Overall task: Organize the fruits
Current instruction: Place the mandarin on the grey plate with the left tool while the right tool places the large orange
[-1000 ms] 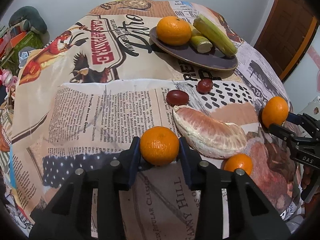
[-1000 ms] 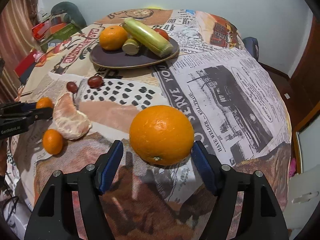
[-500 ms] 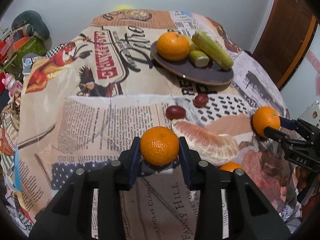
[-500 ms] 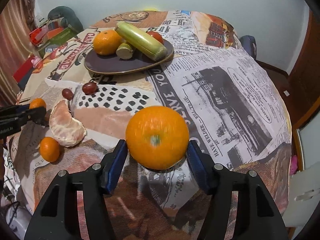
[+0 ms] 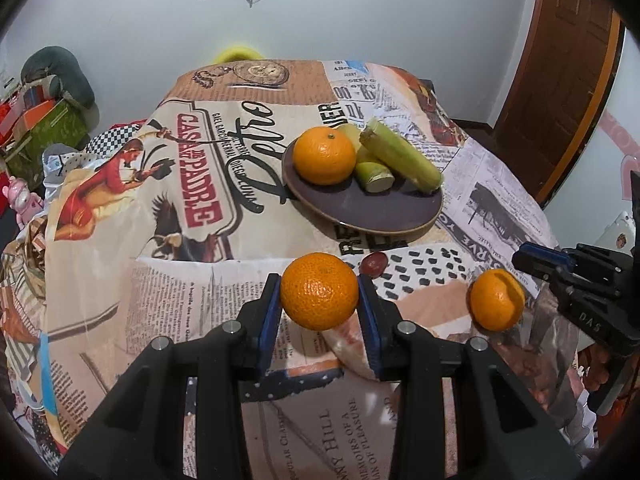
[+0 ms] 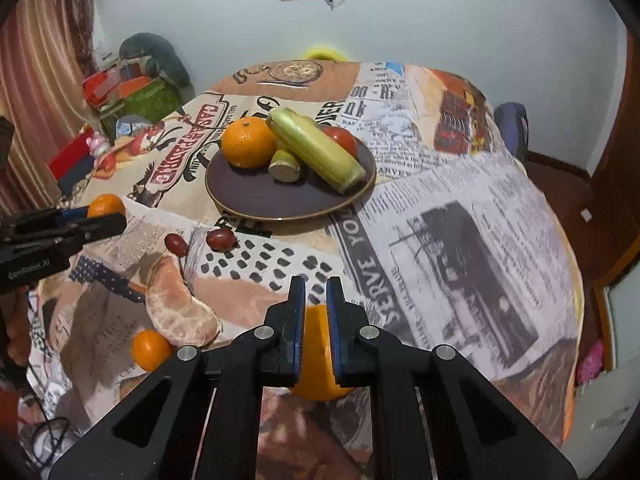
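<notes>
My left gripper (image 5: 319, 285) is shut on a small mandarin (image 5: 319, 297) and holds it above the cloth, short of the dark plate (image 5: 372, 216). On the plate lie an orange (image 5: 324, 156), green cane pieces (image 5: 400, 158) and a tomato (image 6: 340, 140). In the right wrist view my right gripper (image 6: 316, 284) has its jaws almost together with nothing between the pads. The big orange (image 6: 316, 364) shows under its fingers, outside the grip. In the left wrist view that orange (image 5: 496, 300) is blurred, just left of the right gripper (image 5: 538, 266).
A peeled pomelo segment (image 6: 180, 312), a small mandarin (image 6: 150, 350) and two dark red fruits (image 6: 221, 239) lie on the newspaper-print cloth (image 6: 460, 240) left of centre. Boxes and clutter (image 6: 132, 92) stand beyond the table's far left edge. A door (image 5: 560, 72) is at right.
The right jaws have come together and the big orange has slipped out from between them. Both grippers have risen. The left one has kept its mandarin.
</notes>
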